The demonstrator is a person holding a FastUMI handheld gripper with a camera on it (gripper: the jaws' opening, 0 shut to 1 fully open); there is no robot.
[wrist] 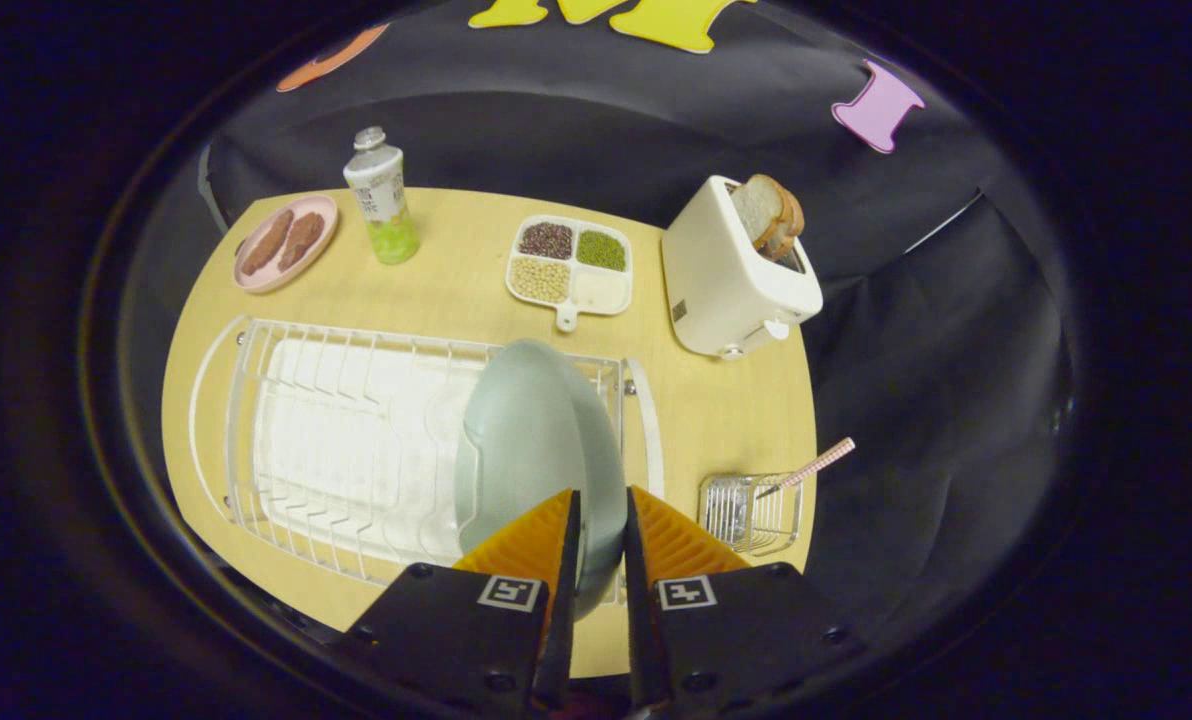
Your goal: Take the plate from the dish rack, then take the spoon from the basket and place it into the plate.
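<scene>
Claw (pixel 601 530) apparently clamps the plate's (pixel 536 440) rim in the dish rack (pixel 356 440).

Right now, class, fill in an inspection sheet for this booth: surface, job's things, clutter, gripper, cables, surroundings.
Surface: light wooden table, rounded far corners.
Job's things: grey-green plate standing on edge at the right end of the white wire dish rack; spoon with patterned handle leaning in a small wire basket right of the rack.
Clutter: pink dish with two brown pieces, capped bottle, four-compartment tray of beans and grains, white toaster holding bread slices.
Gripper: gripper fingers either side of the plate's rim; contact cannot be told.
Cables: nothing seen.
Surroundings: black cloth wall.
</scene>
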